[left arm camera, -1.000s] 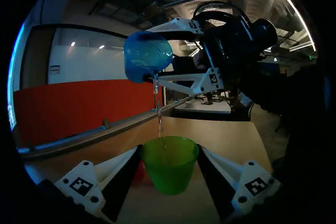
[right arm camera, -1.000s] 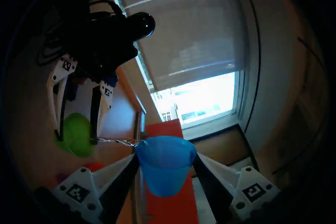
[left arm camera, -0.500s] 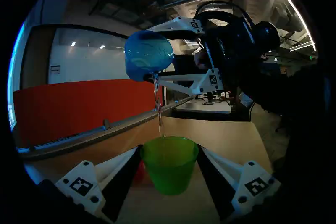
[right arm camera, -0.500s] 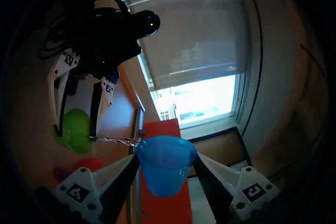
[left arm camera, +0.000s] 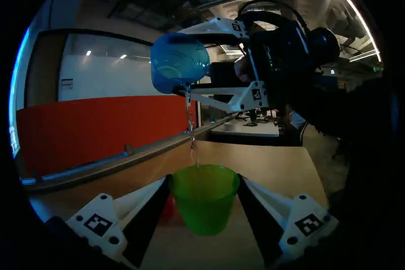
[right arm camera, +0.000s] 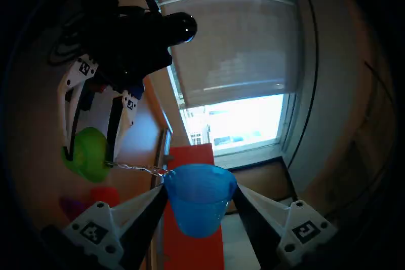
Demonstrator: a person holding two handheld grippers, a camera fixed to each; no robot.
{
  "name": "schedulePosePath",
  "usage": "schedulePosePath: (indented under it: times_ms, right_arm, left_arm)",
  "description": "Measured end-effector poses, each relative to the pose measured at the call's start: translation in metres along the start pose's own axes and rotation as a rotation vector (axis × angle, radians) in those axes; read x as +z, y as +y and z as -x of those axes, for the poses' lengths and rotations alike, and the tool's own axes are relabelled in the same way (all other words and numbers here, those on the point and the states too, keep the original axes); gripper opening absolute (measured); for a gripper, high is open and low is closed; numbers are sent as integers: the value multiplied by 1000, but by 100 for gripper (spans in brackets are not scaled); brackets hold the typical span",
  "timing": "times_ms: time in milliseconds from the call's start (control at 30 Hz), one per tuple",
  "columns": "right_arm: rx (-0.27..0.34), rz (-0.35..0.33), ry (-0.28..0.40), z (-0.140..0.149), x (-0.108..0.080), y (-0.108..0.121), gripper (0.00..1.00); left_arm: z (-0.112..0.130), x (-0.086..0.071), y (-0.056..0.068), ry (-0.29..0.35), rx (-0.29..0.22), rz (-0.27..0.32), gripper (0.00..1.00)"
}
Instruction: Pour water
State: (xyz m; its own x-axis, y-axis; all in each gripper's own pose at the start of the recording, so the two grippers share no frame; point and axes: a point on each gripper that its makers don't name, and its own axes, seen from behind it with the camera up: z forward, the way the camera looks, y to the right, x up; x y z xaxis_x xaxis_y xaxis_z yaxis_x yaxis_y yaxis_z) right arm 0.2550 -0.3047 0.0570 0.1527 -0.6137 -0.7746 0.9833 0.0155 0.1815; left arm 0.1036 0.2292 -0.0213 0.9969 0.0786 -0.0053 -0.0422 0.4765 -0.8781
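Observation:
In the left gripper view my left gripper (left arm camera: 204, 204) is shut on a green cup (left arm camera: 204, 198), held upright just over the wooden table (left arm camera: 273, 163). Above it my right gripper (left arm camera: 202, 62) is shut on a blue cup (left arm camera: 178, 63) tipped on its side. A thin stream of water (left arm camera: 191, 128) falls from its rim into the green cup. In the right gripper view the blue cup (right arm camera: 199, 197) sits between my right gripper's (right arm camera: 199, 204) fingers, the water (right arm camera: 136, 167) runs across to the green cup (right arm camera: 88, 154), and my left gripper (right arm camera: 91, 138) holds that cup.
A red panel (left arm camera: 96, 128) with a rail runs along the table's far edge. A red cup (right arm camera: 104, 195) and a purple one (right arm camera: 68, 205) stand on the table near the green cup. A bright window (right arm camera: 238, 123) with a blind fills the wall.
The blue cup has tipped a little further and risen slightly. The water keeps running into the green cup, which has stayed in place.

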Motion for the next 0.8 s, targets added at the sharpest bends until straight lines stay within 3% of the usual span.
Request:
schedulePosePath:
  times_ms: [800]
  right_arm:
    - [-61,6,4,1,0,7,90]
  left_arm:
    - [0,5,-2,0,0,-1,90]
